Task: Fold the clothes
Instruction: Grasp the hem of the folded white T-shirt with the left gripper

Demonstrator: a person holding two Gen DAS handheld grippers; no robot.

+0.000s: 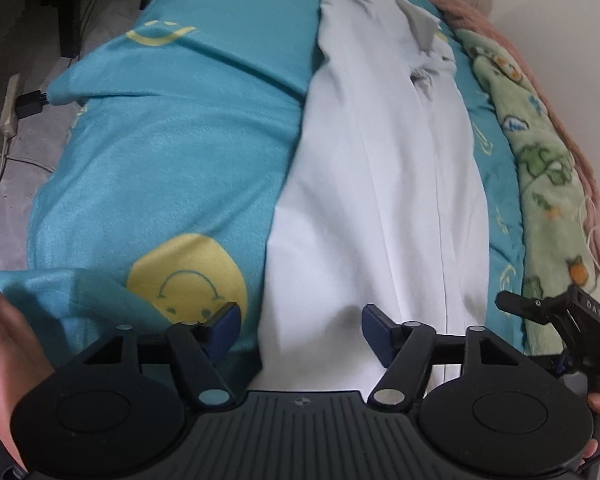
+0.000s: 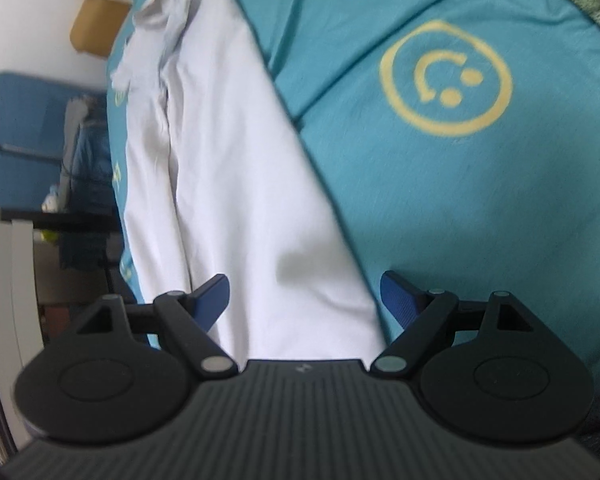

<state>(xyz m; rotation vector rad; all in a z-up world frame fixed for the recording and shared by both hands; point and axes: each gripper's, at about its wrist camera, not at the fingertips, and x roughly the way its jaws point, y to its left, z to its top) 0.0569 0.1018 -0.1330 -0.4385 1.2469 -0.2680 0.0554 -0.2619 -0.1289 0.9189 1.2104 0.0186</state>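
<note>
Your left gripper [image 1: 300, 334] and right gripper [image 2: 304, 300] both hang spread wide, gripping nothing, over the near end of the long white cotton garment [image 1: 376, 208]. It lies narrowed lengthwise on the teal smiley-print blanket [image 1: 172, 152], grey collar [image 1: 422, 26] far away; crosswise folds look left. Only the left view shows the green cartoon-print fleece [image 1: 548, 184].

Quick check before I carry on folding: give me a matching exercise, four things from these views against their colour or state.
Things:
1. white garment
2. blanket
3. left gripper
4. fleece throw

Descriptions:
A. teal with yellow smiley faces
B. open, holding nothing
C. green, cartoon print, along the bed's far edge
D. laid lengthwise in a long strip

Pairs: 1-D, 2-A, 3-B, 4-C
</note>
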